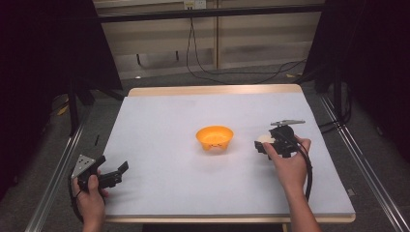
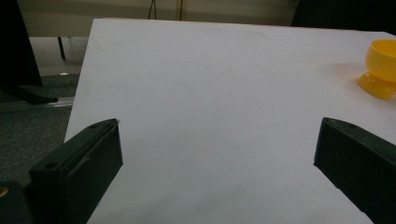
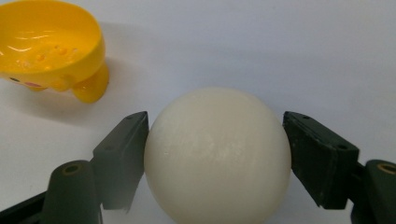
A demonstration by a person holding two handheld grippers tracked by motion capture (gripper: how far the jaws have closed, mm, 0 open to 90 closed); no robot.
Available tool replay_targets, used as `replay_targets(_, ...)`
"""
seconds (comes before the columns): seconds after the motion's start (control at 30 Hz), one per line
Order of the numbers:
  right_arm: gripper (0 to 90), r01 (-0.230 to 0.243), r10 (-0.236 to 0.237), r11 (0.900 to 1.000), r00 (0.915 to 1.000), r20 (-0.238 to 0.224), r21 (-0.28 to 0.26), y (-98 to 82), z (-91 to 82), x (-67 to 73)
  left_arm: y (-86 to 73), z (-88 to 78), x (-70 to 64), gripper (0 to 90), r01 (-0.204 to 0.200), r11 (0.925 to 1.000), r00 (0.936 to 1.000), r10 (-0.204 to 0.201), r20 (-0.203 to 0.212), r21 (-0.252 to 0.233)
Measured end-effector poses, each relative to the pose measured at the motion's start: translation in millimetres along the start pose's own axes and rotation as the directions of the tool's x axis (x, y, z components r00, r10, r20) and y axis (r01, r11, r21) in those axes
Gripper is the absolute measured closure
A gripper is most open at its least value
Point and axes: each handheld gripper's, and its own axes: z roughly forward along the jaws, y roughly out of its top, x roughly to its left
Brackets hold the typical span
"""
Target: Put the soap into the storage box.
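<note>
Right hand-held gripper (image 3: pixel 215 158) clamps a cream ball (image 3: pixel 215 154) between both jaws, just right of the orange footed bowl (image 1: pixel 214 137), presumably its destination. Left hand-held gripper (image 1: pixel 112 176) rests spread wide, holding nothing, at the worktop (image 1: pixel 193 111) edge.

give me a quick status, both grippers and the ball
Right gripper fingers closed on the white ball, right of the orange bowl. Left gripper open, idle at the near left. Nothing between ball and bowl.

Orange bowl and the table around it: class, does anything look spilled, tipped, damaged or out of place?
Nothing stands out. The orange bowl stands upright and empty on the white table. The right tool grips a cream ball beside it; the left tool is open.
</note>
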Motion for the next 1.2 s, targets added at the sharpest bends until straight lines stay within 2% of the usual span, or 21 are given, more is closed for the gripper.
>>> replay_targets(0.33, 24.8, 0.014, -0.014, 1.000, 0.9996, -0.023, -0.006, 9.5, 3.1, 13.9, 0.2, 0.1, 0.1, 0.9, -0.007, 1.0000, 1.0000, 0.007, -0.001, 0.004)
replay_targets(1.2, 24.8, 0.053, -0.054, 0.998, 0.9971, -0.053, -0.022, 29.9, 6.7, 37.6, 0.6, 0.9, -0.2, 1.0, -0.019, 0.9997, 0.9998, 0.019, -0.002, 0.015)
